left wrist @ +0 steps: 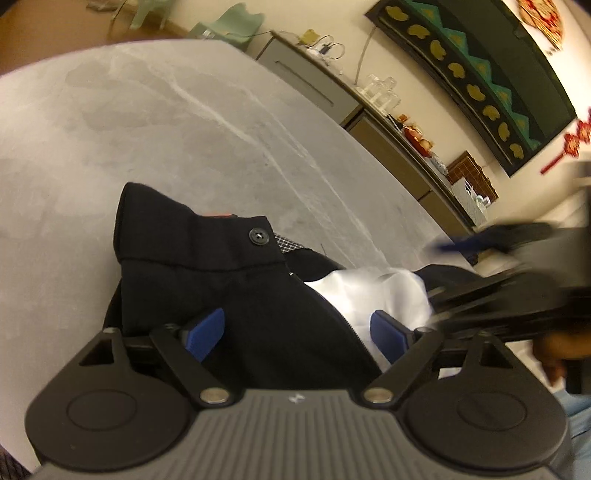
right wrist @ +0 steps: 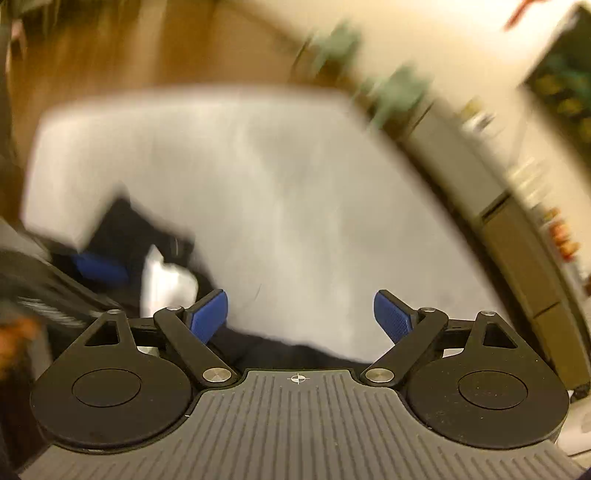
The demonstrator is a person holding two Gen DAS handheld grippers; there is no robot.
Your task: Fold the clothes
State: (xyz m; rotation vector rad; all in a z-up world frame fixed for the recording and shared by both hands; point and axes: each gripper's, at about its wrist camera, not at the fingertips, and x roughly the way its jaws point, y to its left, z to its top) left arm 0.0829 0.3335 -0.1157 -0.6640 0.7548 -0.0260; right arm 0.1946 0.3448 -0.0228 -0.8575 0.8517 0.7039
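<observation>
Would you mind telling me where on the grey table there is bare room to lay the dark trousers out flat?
The table is bare beyond the trousers, from the waistband button to the far edge by the cabinets, and left of the trousers too. It is crowded near you: both open tongs, left and right, sit around the bunched cloth and its white lining.

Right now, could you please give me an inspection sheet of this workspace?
Surface: grey stone-look table, bare beyond the garment.
Job's things: dark navy trousers, waistband button showing, white pocket lining turned out.
Clutter: nothing seen on the table.
Grippers: left gripper open over the trousers; right gripper open, its view motion-blurred.
Cables: white cords on the grey sideboard.
Surroundings: green chairs, dark framed wall panel.
</observation>
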